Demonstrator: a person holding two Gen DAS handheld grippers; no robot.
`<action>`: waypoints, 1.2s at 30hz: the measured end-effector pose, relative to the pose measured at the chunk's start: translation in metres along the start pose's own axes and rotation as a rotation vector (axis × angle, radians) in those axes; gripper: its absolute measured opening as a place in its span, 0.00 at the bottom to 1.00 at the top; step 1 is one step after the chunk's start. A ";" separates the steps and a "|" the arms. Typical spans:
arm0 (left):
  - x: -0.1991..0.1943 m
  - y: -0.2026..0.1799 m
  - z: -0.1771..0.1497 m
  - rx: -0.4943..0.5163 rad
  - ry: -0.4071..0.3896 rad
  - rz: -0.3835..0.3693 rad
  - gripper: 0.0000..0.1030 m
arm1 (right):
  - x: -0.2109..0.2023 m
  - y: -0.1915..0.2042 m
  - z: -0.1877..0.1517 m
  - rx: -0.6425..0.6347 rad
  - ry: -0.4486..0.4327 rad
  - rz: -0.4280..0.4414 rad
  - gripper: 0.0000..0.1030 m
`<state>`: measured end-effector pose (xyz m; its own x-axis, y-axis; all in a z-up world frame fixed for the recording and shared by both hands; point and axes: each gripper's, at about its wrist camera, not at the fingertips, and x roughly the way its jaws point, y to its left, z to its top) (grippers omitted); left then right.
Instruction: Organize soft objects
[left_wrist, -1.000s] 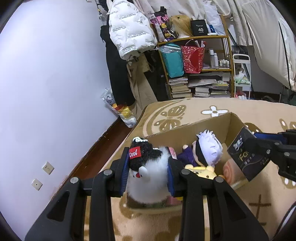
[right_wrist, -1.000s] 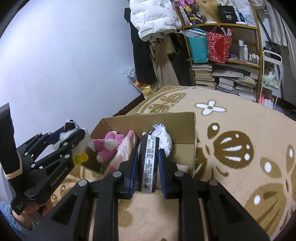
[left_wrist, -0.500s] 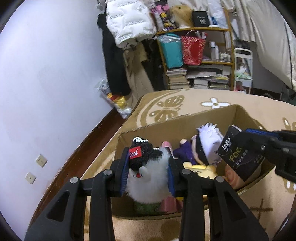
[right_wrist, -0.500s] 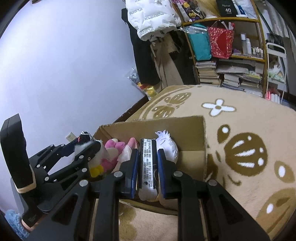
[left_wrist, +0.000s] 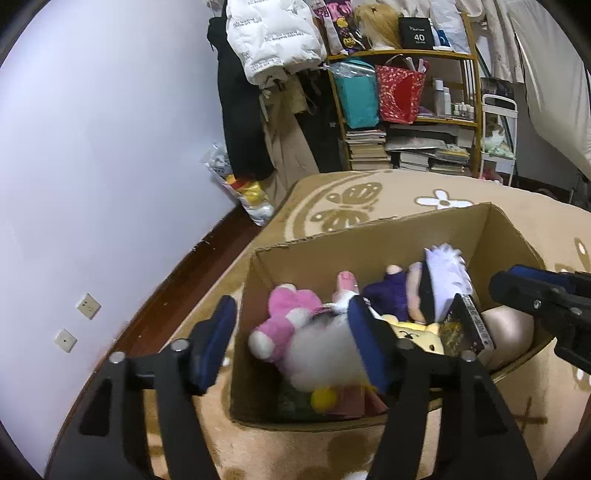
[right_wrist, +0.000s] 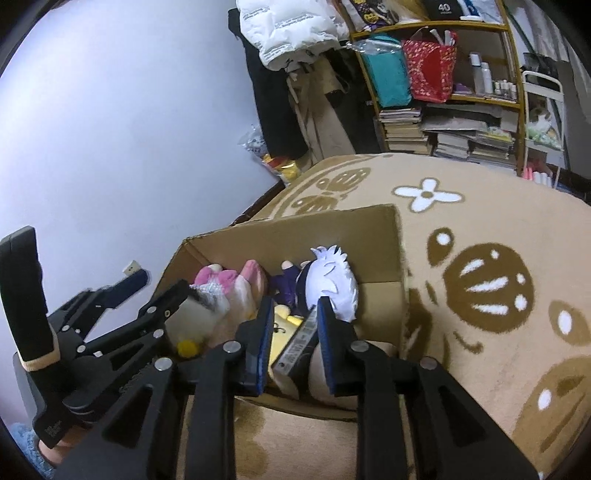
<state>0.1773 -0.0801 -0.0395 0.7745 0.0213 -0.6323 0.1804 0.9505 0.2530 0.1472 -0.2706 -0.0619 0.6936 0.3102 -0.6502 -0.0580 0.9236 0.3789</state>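
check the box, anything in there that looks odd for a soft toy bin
Yes: a flat dark packet with a barcode lies tilted among the plush toys at the right end of the cardboard box. It looks stiff, unlike the toys around it.

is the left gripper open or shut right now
Open: the left gripper has its blue pads spread wide, and the white plush lies loose in the cardboard box.

A black box (left_wrist: 416, 34) on the top shelf, upper centre of the left wrist view, carries a white "40" with a smaller line under it, too small to read; the same box (right_wrist: 442, 6) shows "40" at the top edge of the right wrist view
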 end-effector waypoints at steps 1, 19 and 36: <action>-0.001 0.001 0.000 -0.002 -0.001 0.001 0.69 | 0.000 -0.001 0.000 0.005 -0.001 -0.005 0.39; -0.055 0.037 0.001 -0.098 -0.032 0.007 1.00 | -0.050 0.003 0.006 -0.056 -0.015 -0.074 1.00; -0.148 0.046 0.002 -0.024 -0.146 0.085 1.00 | -0.135 0.021 0.012 -0.075 -0.102 -0.111 1.00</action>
<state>0.0722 -0.0397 0.0675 0.8667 0.0581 -0.4955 0.0972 0.9545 0.2819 0.0608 -0.2959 0.0418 0.7678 0.1840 -0.6137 -0.0276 0.9665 0.2552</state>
